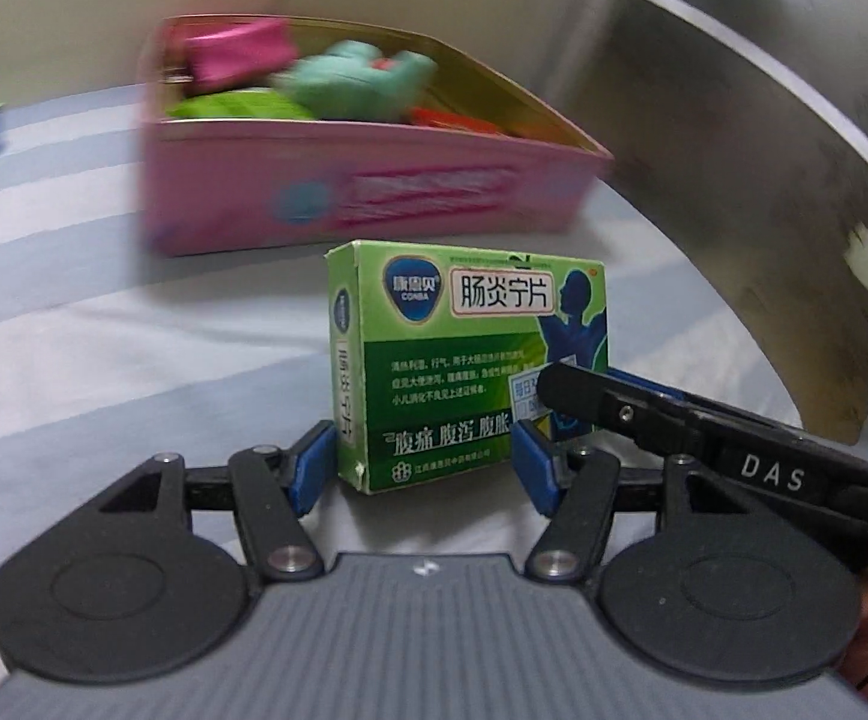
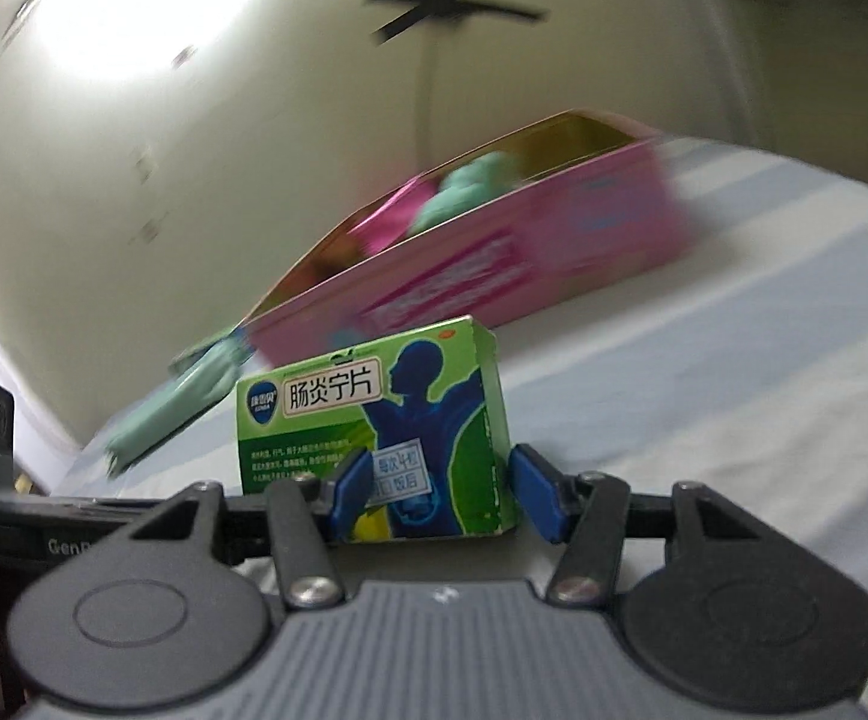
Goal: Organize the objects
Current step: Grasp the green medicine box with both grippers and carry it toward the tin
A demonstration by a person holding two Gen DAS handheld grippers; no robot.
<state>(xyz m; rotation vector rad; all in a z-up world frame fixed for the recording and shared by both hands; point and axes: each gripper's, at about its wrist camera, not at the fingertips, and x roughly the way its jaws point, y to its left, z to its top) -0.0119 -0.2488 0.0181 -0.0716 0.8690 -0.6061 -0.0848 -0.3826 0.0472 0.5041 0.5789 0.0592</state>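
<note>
Both tools, left (image 1: 425, 459) and right (image 2: 440, 489), closed around green medicine box (image 1: 464, 360), frame centre. Next, probably: lift into pink tin (image 1: 344, 192) above, clearing rim.

A green medicine box (image 1: 464, 360) (image 2: 374, 432) with Chinese lettering and a blue human figure stands upright on its long edge on the striped bed, printed face toward the cameras. Beyond it, farther off, sits an open pink tin (image 1: 362, 192) (image 2: 494, 264), blurred, holding pink, teal, green and orange packets. A teal packet (image 2: 176, 408) lies just beside the tin's left end.
</note>
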